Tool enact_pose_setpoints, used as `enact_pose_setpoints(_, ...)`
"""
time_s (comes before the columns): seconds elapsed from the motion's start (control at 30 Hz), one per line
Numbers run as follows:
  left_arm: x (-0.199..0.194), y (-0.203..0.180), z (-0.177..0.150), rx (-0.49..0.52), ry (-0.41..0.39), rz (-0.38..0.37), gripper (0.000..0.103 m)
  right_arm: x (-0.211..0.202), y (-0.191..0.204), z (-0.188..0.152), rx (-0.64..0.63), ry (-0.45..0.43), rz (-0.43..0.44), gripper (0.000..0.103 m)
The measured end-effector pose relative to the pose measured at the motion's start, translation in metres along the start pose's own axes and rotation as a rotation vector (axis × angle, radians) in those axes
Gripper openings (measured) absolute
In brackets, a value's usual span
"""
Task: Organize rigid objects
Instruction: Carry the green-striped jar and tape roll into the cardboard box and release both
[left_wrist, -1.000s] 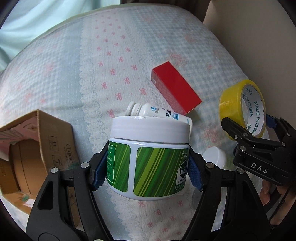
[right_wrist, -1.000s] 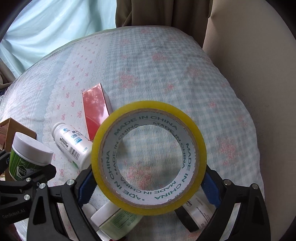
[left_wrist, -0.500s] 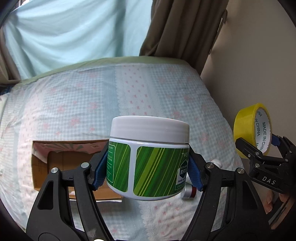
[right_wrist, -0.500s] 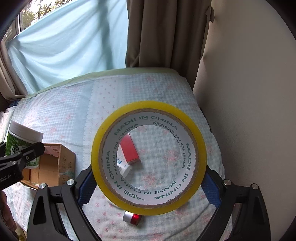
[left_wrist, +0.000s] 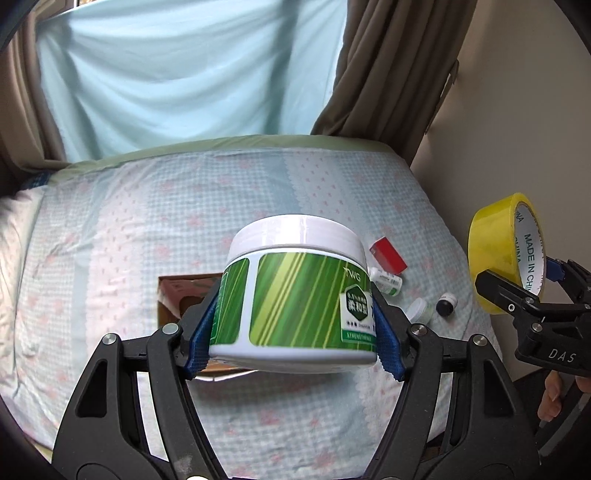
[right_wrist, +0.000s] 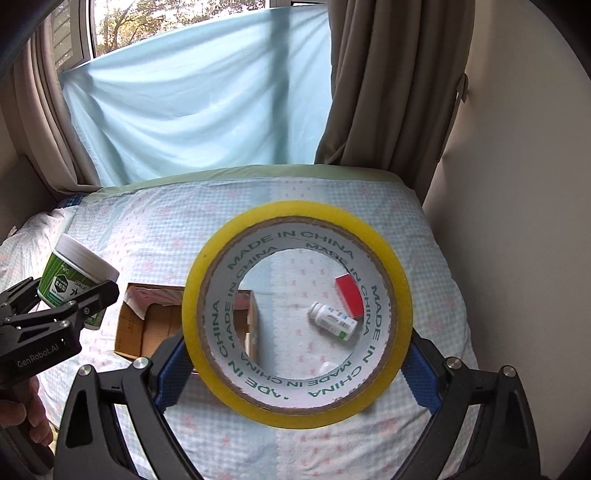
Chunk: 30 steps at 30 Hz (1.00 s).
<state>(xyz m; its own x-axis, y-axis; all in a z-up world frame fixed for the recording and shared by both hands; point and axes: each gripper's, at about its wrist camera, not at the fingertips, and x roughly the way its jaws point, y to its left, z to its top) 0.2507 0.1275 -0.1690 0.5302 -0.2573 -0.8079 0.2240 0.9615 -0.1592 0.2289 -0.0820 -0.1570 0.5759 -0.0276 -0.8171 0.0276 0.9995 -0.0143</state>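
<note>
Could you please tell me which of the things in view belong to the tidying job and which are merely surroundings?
Job:
- green jar, in left gripper
- yellow tape roll, in right gripper
- cardboard box
- red box
- white pill bottle
- small dark bottle

Surroundings:
- bedspread
- brown curtain
- blue sheet

Green-striped jar (left_wrist: 295, 291) and yellow tape roll (right_wrist: 297, 314) held aloft.
</note>
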Motion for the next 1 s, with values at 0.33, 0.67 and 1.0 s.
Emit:
enact_pose_setpoints(0.33,0.032,0.098,-0.017,-0.012,0.083,0.025,0.068,0.052,0.097,-0.002,0.01,0.101,0.071,0.095)
enact_pose_setpoints(0.67,0.125,0.133,-0.027,-0.02,0.242,0.045,0.068,0.154,0.14,-0.023,-0.086,0.25,0.121,0.095)
enact_pose_setpoints(1.0,0.246,0.155,-0.051,-0.036,0.412,0.07,0.068,0.271,0.144,-0.063,-0.193,0.413,0.145,0.095)
